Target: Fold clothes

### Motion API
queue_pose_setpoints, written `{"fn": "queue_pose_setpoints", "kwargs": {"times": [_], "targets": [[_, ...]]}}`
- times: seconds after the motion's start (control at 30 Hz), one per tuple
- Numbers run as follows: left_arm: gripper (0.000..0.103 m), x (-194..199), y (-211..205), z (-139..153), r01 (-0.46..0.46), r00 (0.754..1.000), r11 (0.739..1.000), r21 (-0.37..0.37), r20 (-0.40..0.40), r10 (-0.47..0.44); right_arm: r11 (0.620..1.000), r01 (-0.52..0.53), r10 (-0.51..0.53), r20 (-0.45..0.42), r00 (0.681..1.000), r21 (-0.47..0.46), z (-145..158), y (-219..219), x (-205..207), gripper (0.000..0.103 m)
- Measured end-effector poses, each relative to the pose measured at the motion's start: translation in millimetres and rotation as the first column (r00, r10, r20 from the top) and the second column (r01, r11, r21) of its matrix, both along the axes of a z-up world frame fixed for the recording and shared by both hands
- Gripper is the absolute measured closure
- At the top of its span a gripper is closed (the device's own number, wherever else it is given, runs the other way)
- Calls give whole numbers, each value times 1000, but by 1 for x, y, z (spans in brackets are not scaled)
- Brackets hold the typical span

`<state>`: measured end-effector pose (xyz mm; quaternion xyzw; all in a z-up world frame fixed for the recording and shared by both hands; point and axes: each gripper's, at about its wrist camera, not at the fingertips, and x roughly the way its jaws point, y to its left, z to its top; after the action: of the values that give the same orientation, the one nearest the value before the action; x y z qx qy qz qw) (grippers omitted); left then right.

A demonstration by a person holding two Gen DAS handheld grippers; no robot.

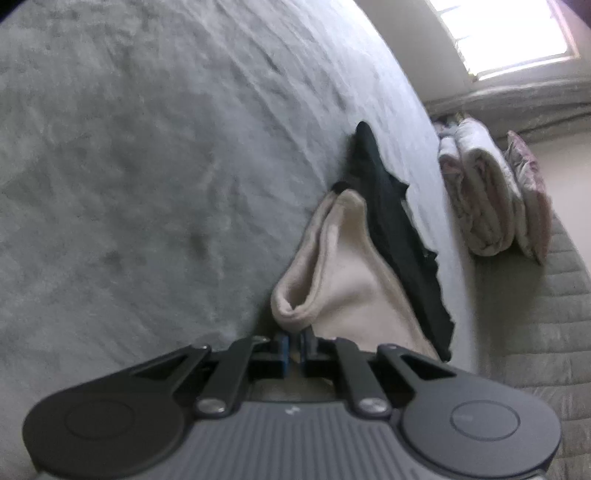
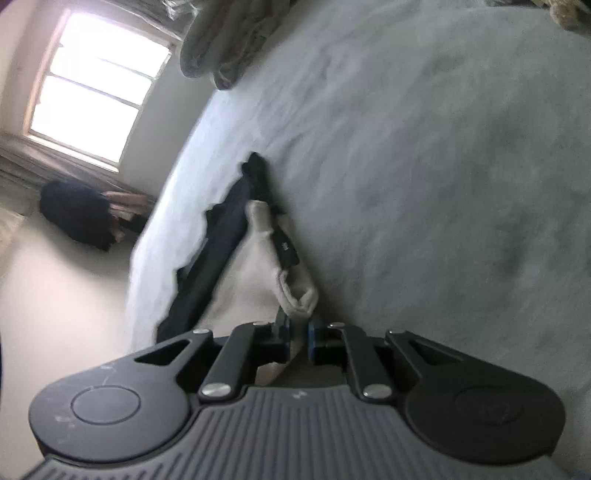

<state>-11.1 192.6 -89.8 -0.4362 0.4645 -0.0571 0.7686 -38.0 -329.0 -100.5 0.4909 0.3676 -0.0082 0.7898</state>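
Observation:
A cream garment point(image 1: 343, 273) lies bunched on the grey bedspread point(image 1: 129, 166), with a dark garment point(image 1: 391, 221) along its far side. My left gripper point(image 1: 294, 343) is shut on the cream garment's thick rolled edge, and the cloth is pinched between the blue pads. In the right wrist view the same cream garment point(image 2: 255, 273) and dark garment point(image 2: 221, 236) lie near the edge of the bedspread point(image 2: 424, 166). My right gripper point(image 2: 298, 332) is shut on another folded edge of the cream cloth. Both views are strongly rolled.
Folded pale quilts point(image 1: 487, 192) are stacked beyond the bed's edge, below a bright window point(image 1: 506, 33). The right wrist view shows a dark bundle point(image 2: 77, 214) on the pale floor point(image 2: 66, 314) under the window point(image 2: 96, 85), and folded blankets point(image 2: 221, 40) at the top.

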Motion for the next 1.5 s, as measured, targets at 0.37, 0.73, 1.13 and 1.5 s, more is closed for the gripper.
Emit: {"fn": "queue_pose_setpoints", "kwargs": {"times": [0.37,0.73,1.13,1.5], "targets": [[73,2,9,17,32,998,999,39,52,-34,998,-56,55,40,998,40,8,-7,-6,66],[47,36,1,20,238,968,964,118,49,-245,988,-156,155,44,987,16,6,-10,11,64],[88,45,11,-3,341,939,939,-46,63,-338,936,-296,282,101,954,189,-12,-24,26,87],[89,53,19,5,257,947,887,-384,283,-152,912,-257,166,286,944,321,16,-27,28,88]]}}
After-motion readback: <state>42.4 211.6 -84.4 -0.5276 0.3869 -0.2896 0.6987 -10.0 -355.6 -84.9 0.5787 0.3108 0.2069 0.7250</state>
